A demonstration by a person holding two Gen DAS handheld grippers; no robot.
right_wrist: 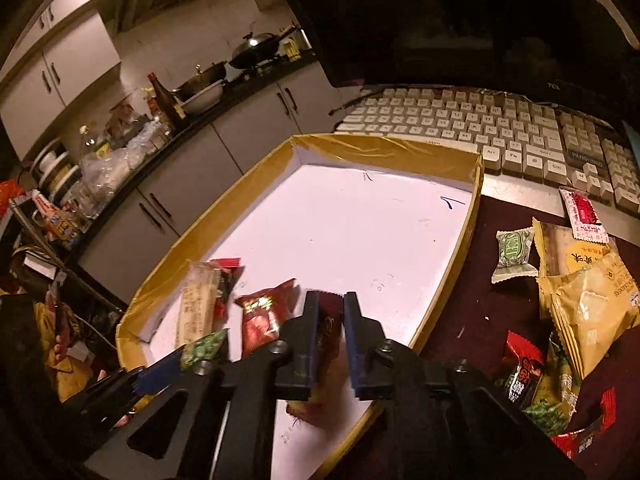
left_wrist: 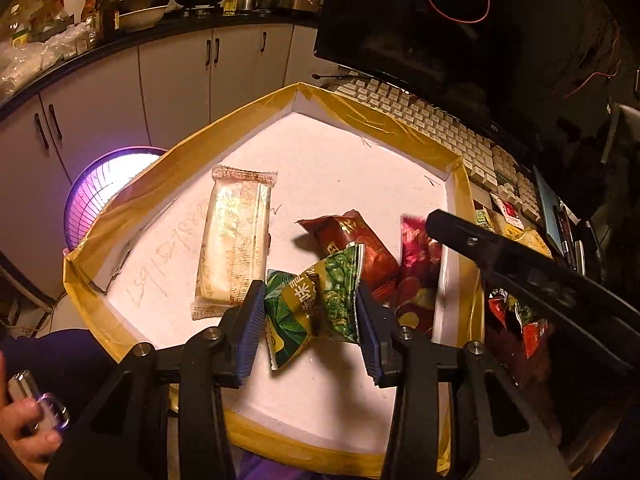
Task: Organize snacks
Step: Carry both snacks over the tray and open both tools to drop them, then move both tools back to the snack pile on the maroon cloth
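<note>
A shallow white tray with a yellow taped rim (left_wrist: 360,108) (right_wrist: 384,148) lies in front of me. My left gripper (left_wrist: 310,320) is shut on a crumpled green snack packet (left_wrist: 316,300) (right_wrist: 204,346), held just above the tray's near end. In the tray lie a long pale packet (left_wrist: 234,240) (right_wrist: 198,308) and a brown-red packet (left_wrist: 356,244) (right_wrist: 262,316). A purple-red packet (left_wrist: 420,256) (right_wrist: 329,328) leans at the tray's right wall, between the fingers of my right gripper (right_wrist: 330,300). Those jaws stand slightly apart and do not press on it.
Loose snacks (right_wrist: 580,300) are piled on the dark tabletop right of the tray. A keyboard (right_wrist: 480,128) and a dark monitor (left_wrist: 440,20) stand behind it. A purple wire basket (left_wrist: 108,188) sits left below, and a person's hand (left_wrist: 24,432) shows at the lower left.
</note>
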